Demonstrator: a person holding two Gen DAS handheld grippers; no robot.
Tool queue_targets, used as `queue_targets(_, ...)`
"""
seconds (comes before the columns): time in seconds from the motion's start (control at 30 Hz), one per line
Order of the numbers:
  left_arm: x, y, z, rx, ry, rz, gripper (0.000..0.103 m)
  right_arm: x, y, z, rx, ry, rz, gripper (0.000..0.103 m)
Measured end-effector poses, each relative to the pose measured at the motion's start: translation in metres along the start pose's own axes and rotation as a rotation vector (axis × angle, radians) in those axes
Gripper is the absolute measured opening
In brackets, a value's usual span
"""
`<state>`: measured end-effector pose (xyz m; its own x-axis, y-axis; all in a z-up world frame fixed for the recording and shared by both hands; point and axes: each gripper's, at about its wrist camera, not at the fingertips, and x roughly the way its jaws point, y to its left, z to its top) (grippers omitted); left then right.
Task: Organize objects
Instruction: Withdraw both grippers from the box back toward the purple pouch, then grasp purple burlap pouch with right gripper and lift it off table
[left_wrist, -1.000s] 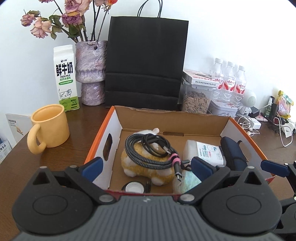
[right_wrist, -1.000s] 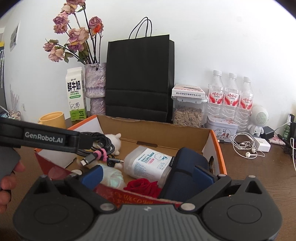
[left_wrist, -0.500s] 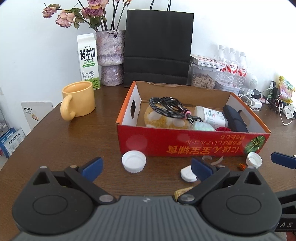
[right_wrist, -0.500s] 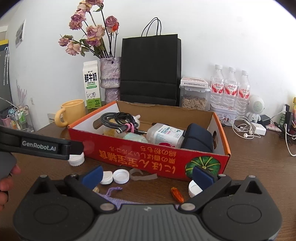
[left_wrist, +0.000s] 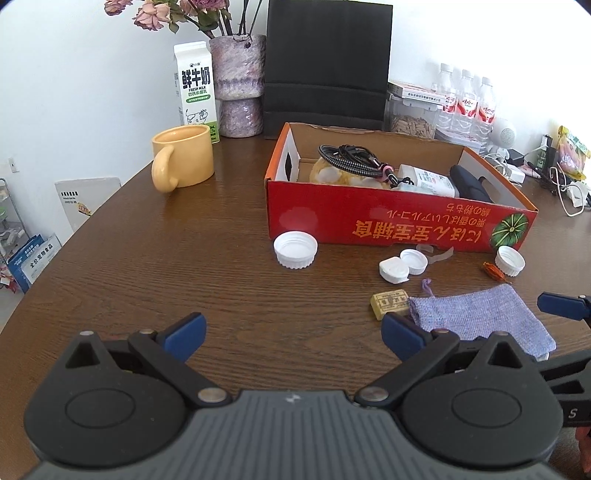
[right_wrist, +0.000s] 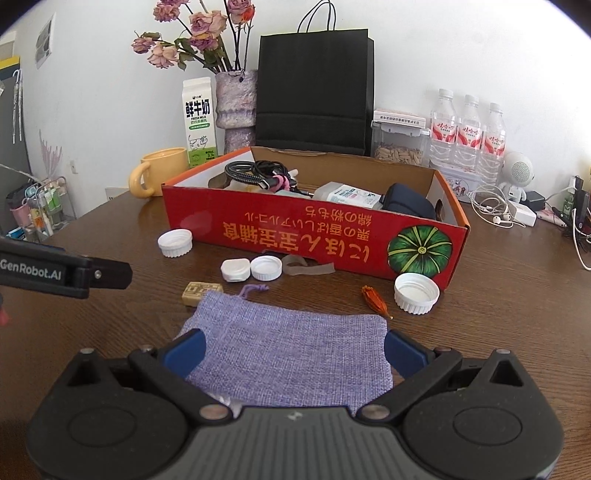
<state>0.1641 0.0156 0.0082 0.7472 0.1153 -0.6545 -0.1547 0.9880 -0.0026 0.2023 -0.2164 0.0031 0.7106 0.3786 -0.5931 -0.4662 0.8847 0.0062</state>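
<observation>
Hovering with both grippers, left (left_wrist: 291, 332) and right (right_wrist: 293, 349), spread wide, gripping nothing. Pouch (right_wrist: 288, 347) lies flat near the table's front edge, caps (right_wrist: 251, 268) just beside the red box (right_wrist: 314, 236).

Both cameras sit low over the tabletop (left_wrist: 147, 266), looking forward along their own tongs toward the back wall. The left wrist view stands further left and higher; the right wrist view hangs nearer the lilac pouch (right_wrist: 284, 350). They share the red box (left_wrist: 388, 225) (right_wrist: 295, 236) — and the scattered white caps.
</observation>
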Motion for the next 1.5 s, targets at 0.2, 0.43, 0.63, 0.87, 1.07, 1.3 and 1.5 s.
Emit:
queue_targets(0.2,-0.002,0.002,-0.006,0.0,0.016,0.016,0.103,0.022,0.001,0.007,-0.028,0.052,-0.001,0.103)
queue_targets(0.43,0.006,0.005,-0.008,-0.01,0.033,0.029,0.103,0.039,-0.003,-0.001,-0.002,0.056,0.04,0.103)
queue_targets(0.63,0.009,0.004,-0.011,-0.015,0.043,0.018,0.103,0.039,-0.003,-0.001,-0.002,0.057,0.04,0.103)
queue_targets(0.87,0.006,0.005,-0.012,-0.018,0.041,0.01,0.103,0.038,-0.003,-0.002,-0.001,0.057,0.049,0.103)
queue_targets(1.07,0.005,0.008,-0.013,-0.024,0.043,0.013,0.103,0.031,0.001,-0.005,-0.014,0.038,0.066,0.087)
queue_targets(1.3,0.003,0.008,-0.014,-0.019,0.038,0.014,0.103,0.021,0.006,-0.008,-0.027,0.004,0.105,0.031)
queue_targets(1.5,0.005,0.003,-0.013,-0.01,0.042,0.017,0.103,0.014,0.001,-0.007,0.017,-0.047,0.152,0.006)
